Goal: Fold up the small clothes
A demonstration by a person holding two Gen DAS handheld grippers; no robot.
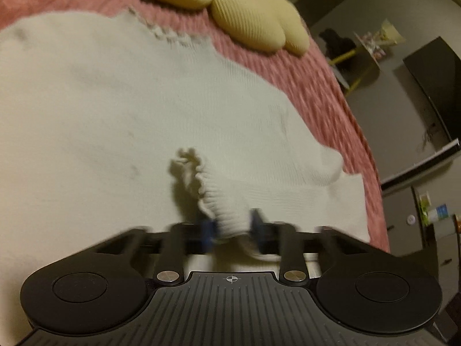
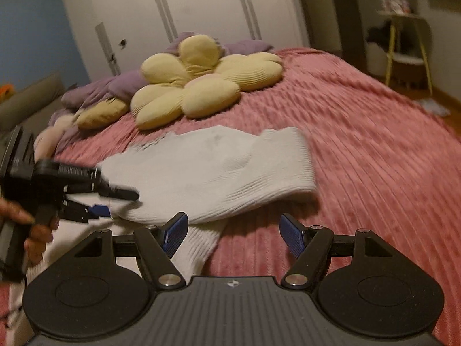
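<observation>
**Gripping a ribbed cuff over the pink bedspread**

Pinching the ribbed cuff (image 1: 227, 216) of a white knit garment (image 1: 115, 109) between the blue pads (image 1: 209, 230) of the left gripper (image 1: 232, 227), jaws closed tight on the fabric, a frilled edge bunching up just ahead of the fingertips. Lying spread across the pink ribbed bedspread (image 1: 322, 86), the rest of the garment, with one folded corner poking out toward the bed's edge. Showing again in the right wrist view, the same garment (image 2: 201, 170) draped flat with a ribbed band along its right side, and the left gripper (image 2: 106, 204) clamping its near-left end. Hovering just above the bedspread (image 2: 374, 158), the right gripper (image 2: 232, 235), blue pads (image 2: 174, 235) spread wide and holding nothing, the left pad over a ribbed strip of the garment, the right pad over bare bedspread. Resting further back on the bed, a yellow flower-shaped cushion (image 2: 198, 80), near purple bedding (image 2: 115, 86).
</observation>
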